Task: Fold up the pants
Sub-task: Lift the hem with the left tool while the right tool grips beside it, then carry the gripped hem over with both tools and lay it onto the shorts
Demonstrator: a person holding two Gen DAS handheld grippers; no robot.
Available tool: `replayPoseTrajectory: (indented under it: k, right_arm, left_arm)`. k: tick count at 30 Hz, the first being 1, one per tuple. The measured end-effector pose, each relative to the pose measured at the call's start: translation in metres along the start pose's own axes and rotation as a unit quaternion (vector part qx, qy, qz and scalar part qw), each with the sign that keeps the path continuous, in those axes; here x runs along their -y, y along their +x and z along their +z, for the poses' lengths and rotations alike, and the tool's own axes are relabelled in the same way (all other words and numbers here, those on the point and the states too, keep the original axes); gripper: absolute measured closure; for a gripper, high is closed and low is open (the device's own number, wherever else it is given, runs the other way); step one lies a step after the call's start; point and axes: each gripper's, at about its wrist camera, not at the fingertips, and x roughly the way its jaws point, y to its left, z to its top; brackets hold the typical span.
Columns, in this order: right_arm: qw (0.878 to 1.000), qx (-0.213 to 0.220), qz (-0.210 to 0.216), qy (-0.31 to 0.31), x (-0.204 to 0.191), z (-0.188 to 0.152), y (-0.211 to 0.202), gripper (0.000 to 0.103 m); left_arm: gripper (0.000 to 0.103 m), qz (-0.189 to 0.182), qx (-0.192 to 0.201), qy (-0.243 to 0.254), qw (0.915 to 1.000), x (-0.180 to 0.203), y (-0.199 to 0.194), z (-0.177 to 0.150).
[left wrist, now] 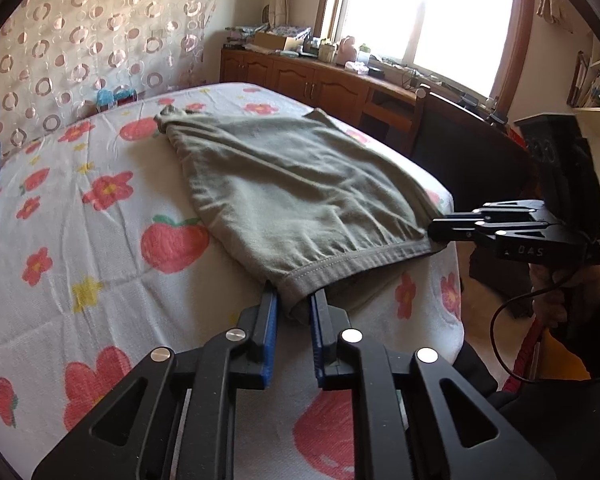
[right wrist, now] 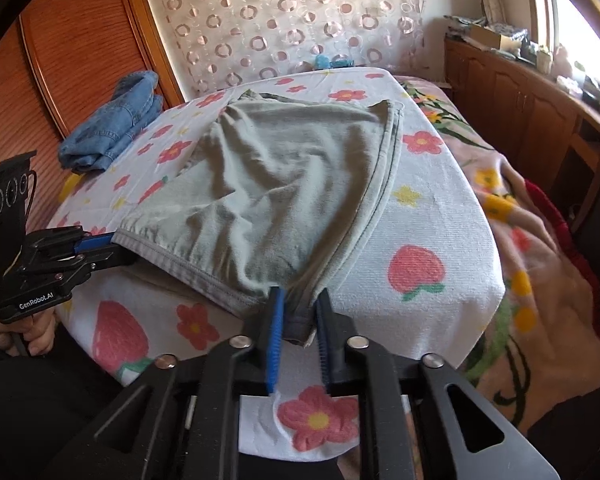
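Grey-green pants lie on a white flowered sheet on the bed, with the waistband toward me. My left gripper is shut on the left end of the waistband, cloth between its blue pads. My right gripper is shut on the right end of the waistband. In the right wrist view the pants lie folded lengthwise, my right gripper pinches their near corner, and my left gripper holds the other end. The waistband hangs lifted between them.
Folded blue jeans lie at the far left of the bed beside a wooden wardrobe. A wooden cabinet with clutter stands under the window. A dark chair stands by the bed's right edge. A pink flowered blanket covers the bed's right side.
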Motion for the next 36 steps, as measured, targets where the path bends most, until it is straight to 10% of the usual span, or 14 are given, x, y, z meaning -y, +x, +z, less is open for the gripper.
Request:
replayPoseTrajectory:
  k: [28,36]
  right_arm:
    - [0.971,0.217,0.046,-0.084,-0.039,0.111,-0.117,0.098]
    - [0.965,0.223,0.061,-0.120,-0.060,0.160,-0.100,0.098]
  left_arm:
    - [0.091,0.069,0.179,0.045,0.9804,-0.014,-0.141,0.137]
    - [0.091,0.120,0.175,0.041,0.9764,-0.056,-0.139,0.162]
